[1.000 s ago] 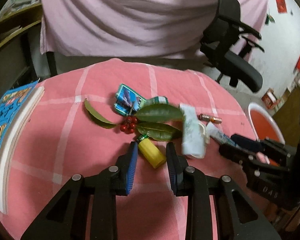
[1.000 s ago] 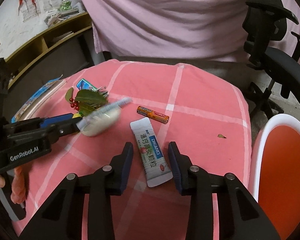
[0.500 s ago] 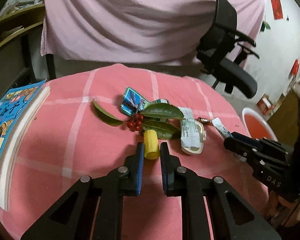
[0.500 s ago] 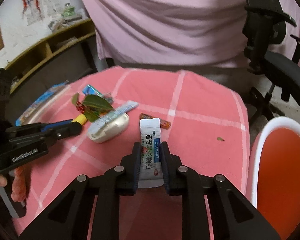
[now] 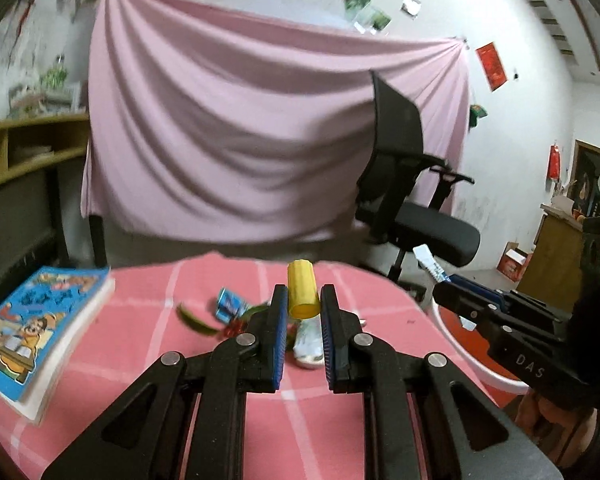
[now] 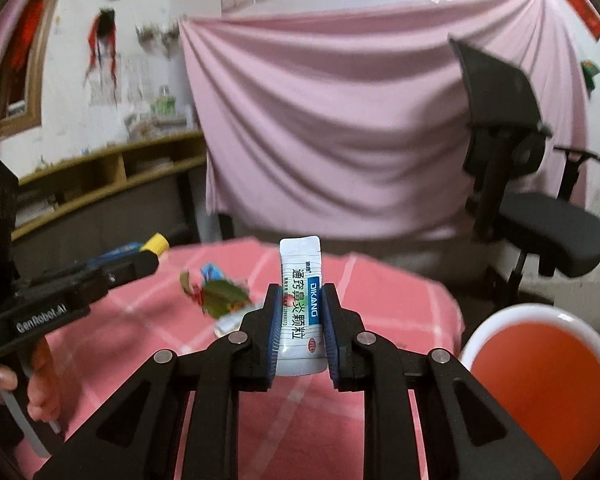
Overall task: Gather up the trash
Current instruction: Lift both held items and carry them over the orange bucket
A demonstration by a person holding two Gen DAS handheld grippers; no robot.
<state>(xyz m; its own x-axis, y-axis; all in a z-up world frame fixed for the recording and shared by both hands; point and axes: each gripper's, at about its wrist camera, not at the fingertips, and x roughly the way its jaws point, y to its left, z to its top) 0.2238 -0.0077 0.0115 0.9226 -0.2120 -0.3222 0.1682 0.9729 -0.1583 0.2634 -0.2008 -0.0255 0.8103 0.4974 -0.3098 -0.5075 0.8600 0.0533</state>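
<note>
In the left wrist view my left gripper (image 5: 304, 295) is shut on a small yellow cylinder (image 5: 300, 280), raised above the pink checked table (image 5: 140, 360). My right gripper (image 6: 302, 292) is shut on a white and blue sachet (image 6: 300, 268), which stands upright between the pads, also off the table. A white-rimmed bin with a red inside (image 6: 480, 332) stands low at the right of the table. Still on the cloth lie green leaves with red berries (image 6: 220, 300), a blue packet (image 5: 228, 304) and a white wrapper (image 5: 308, 344).
A thick blue picture book (image 5: 32, 332) lies at the table's left edge. A black office chair (image 5: 420, 220) stands behind the table on the right, in front of a hanging pink sheet (image 5: 240, 140). Wooden shelves (image 6: 100, 176) run along the left wall.
Both grippers closed on their items, the left on the yellow cylinder and the right on the sachet, then lifted them off the table and tilted up toward level.
</note>
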